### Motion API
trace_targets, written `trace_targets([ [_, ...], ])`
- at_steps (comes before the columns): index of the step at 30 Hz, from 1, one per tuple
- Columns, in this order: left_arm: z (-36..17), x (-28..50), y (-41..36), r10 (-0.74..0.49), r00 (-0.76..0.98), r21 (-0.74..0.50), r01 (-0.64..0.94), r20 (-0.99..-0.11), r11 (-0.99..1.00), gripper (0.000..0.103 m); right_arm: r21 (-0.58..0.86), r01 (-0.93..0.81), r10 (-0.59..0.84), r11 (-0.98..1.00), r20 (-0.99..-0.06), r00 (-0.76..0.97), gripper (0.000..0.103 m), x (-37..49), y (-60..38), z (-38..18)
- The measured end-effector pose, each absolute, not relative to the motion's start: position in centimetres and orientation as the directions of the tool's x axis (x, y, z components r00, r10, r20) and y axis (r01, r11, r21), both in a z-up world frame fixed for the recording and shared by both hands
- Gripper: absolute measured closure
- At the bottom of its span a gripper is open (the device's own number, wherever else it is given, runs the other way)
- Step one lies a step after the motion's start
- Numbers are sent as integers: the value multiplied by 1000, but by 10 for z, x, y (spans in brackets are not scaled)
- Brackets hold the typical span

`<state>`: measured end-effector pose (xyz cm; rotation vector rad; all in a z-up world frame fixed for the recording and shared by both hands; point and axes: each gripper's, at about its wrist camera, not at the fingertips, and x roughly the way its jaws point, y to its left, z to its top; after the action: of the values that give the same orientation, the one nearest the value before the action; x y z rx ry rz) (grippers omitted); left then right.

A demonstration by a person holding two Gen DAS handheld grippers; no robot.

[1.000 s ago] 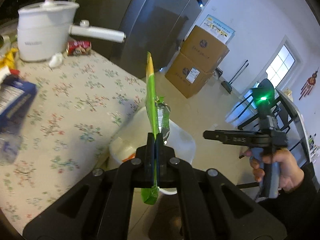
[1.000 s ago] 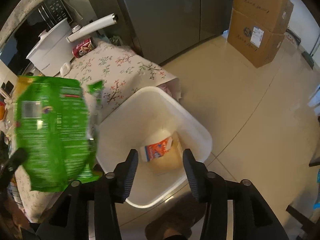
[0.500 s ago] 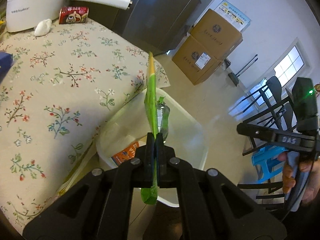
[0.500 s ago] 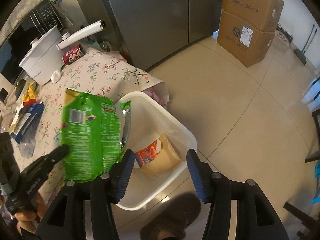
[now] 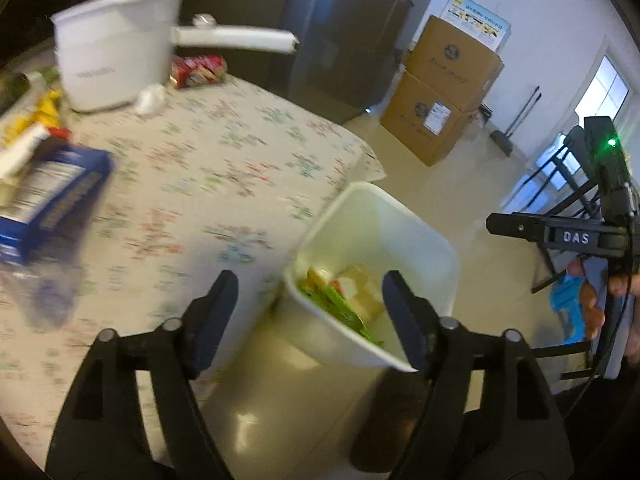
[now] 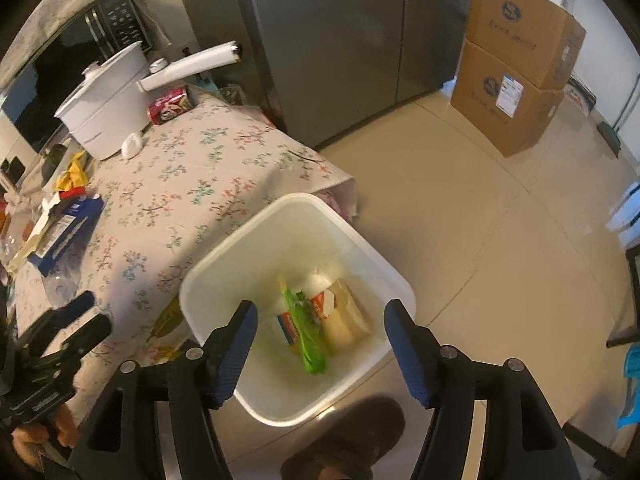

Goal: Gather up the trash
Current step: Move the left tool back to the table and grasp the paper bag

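My left gripper and right gripper hover spread and empty over the white bin, green wrapper inside; next, I judge, the blue carton on the table.

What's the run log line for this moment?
left gripper: open, empty | right gripper: open, empty | green snack bag: in white bin | blue box: on table

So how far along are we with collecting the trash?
Done: the green wrapper lies in the white bin with other packets. In hand: nothing; left gripper and right gripper are open. Left: the blue box, red can and yellow wrapper on the table.
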<state>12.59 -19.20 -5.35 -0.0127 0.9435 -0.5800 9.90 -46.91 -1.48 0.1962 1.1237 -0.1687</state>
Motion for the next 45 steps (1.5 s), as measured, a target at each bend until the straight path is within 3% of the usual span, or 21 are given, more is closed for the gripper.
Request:
trace_targets([
  [8,-19,125,-107,-324,575,-128,354,-751,926,20,89,164,5,982,-891,455,30,121,-426,-6],
  [13,-8,129,-46,-239,631,-112,234,-738,966,15,96,101,37,990,-881,472,27,142,-385,-4],
  [25,-12,168,84,-170,633,-316,-124,-755,941,13,130,-43,135,991,-872,470,24,200,-276,-7],
  [35,-62,197,118,-309,602,-561,-288,-736,776,14,71,-135,125,988,-884,450,23,211,-230,-20],
  [38,-73,201,121,-349,613,-621,-308,-709,721,28,65,-131,118,989,-886,448,23,211,-232,-22],
  [41,-80,203,122,-377,619,-658,-317,-689,683,56,66,-123,115,990,-889,444,23,210,-236,-23],
  [43,-81,203,122,-383,619,-664,-318,-686,676,89,67,-119,113,991,-889,444,23,210,-238,-23],
  [45,-79,201,123,-396,620,-674,-306,-677,673,98,66,-117,111,991,-889,444,23,210,-239,-23],
])
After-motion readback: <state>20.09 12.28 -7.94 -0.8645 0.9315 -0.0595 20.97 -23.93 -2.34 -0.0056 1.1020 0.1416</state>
